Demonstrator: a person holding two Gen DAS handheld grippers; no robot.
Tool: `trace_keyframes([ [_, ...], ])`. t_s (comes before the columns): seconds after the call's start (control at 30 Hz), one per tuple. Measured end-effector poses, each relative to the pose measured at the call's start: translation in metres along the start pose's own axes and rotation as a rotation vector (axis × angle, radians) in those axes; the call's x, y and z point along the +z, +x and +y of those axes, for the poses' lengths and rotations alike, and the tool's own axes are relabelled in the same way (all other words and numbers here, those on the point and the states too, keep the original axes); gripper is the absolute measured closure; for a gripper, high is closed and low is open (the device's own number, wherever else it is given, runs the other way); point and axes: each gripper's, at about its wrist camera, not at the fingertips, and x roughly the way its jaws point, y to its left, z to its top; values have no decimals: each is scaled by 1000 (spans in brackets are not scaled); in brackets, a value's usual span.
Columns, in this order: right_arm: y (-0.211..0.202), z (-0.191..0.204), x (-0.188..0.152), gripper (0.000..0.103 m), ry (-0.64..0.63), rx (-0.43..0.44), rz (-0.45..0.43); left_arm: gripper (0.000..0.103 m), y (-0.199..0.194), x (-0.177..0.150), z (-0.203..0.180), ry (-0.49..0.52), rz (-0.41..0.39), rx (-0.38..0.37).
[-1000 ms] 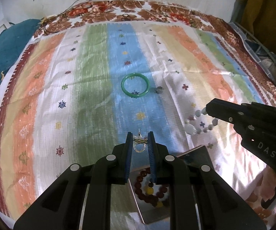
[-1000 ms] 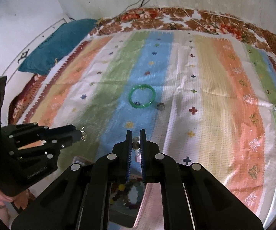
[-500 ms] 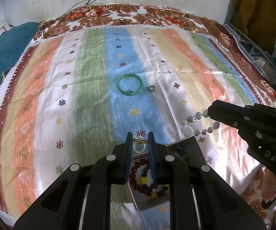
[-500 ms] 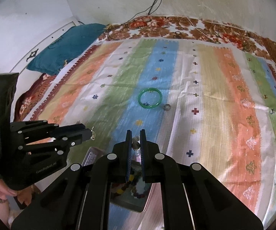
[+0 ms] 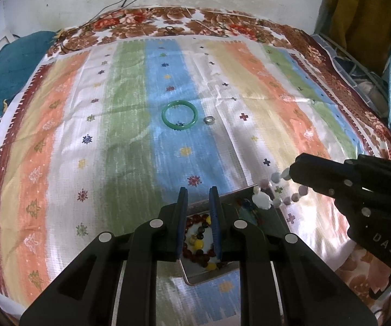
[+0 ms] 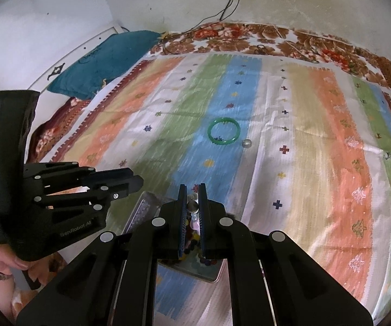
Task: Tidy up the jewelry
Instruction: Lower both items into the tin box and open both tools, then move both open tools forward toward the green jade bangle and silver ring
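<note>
Since a moment ago our left gripper (image 5: 198, 190) has dropped its earring, jaws now spread over the tray (image 5: 282, 221). Right gripper (image 6: 192, 190) pinches the bead bracelet (image 5: 277, 190) beyond the tray's rim; released early, it lands on the bed.

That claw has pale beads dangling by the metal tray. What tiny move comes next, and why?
Probably open the right claw to drop the pale bead bracelet: it already hangs over the tray, where other beads lie.
</note>
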Motion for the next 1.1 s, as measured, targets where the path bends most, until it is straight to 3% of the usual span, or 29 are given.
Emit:
trace_keyframes([
  [0.1,4,-3,-1,94,22,17,19,88,1,0,1,-8,1,9],
  [0.23,9,-8,-2,92,38,4,41,80,4,0,5,-20,5,27],
  [0.33,11,-12,-4,68,49,-2,45,79,6,0,10,-32,12,36],
  [0.53,14,-15,-4,67,55,-8,48,74,6,1,14,-46,3,42],
  [0.6,17,-17,-4,64,54,-19,54,69,6,2,21,-75,-9,43],
  [0.77,24,-23,-2,61,47,-52,58,69,15,5,38,-146,5,31],
  [0.9,29,-27,1,56,48,-76,56,58,25,6,36,-129,16,55],
  [1.1,42,-41,4,53,63,-110,68,55,34,14,33,-112,13,90],
])
